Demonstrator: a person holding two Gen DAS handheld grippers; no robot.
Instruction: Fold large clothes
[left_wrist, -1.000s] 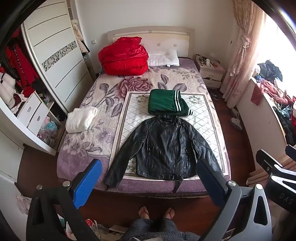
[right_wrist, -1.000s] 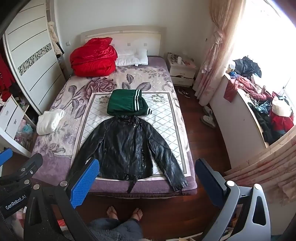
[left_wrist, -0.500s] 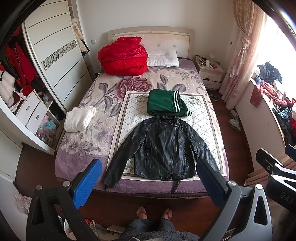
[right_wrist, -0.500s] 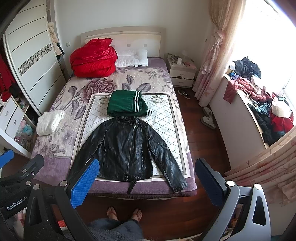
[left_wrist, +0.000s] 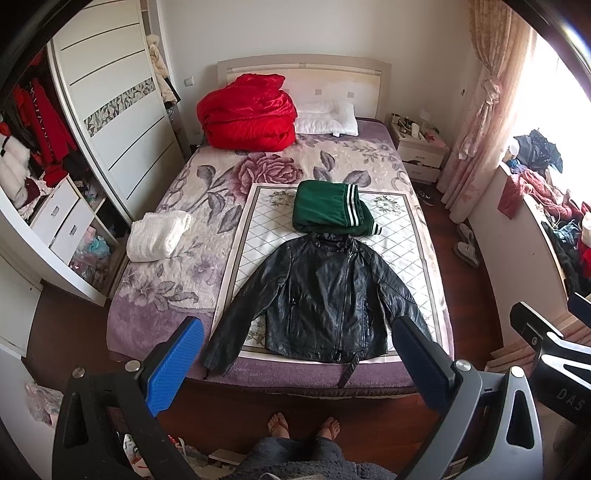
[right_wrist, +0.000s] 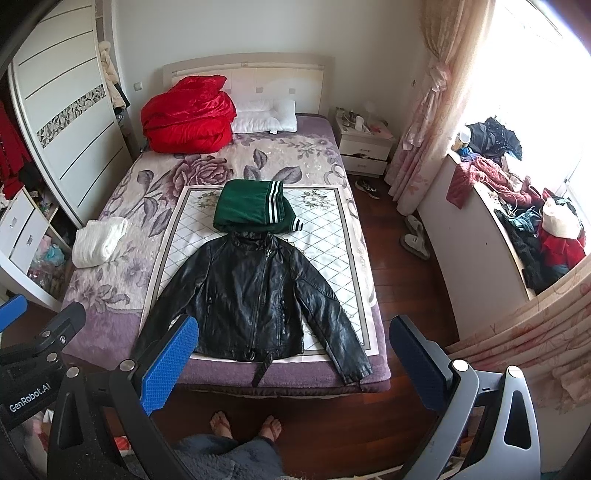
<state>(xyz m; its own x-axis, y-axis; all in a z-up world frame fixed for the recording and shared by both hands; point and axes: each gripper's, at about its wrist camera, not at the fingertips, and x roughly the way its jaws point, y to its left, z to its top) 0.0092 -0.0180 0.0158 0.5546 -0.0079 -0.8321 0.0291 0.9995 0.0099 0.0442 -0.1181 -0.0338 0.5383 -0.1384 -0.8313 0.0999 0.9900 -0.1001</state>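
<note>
Your left gripper (left_wrist: 295, 354) gapes wide, holding and touching nothing, raised above the floor at the foot of the bed (left_wrist: 155, 317). The black leather jacket (left_wrist: 321, 295) lies flat at its 12 o'clock, sleeves spread, collar touching the folded green garment (left_wrist: 328, 210). Your right gripper (right_wrist: 291, 354) is equally wide and empty, the jacket at its 11 o'clock.

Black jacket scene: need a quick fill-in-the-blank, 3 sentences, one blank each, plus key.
1. The black leather jacket lies spread out on the ____.
2. The folded garment just beyond its collar is ____ with white stripes.
3. Both the left gripper and right gripper are ____ and hold nothing.

Missing words: bed; green; open
</note>
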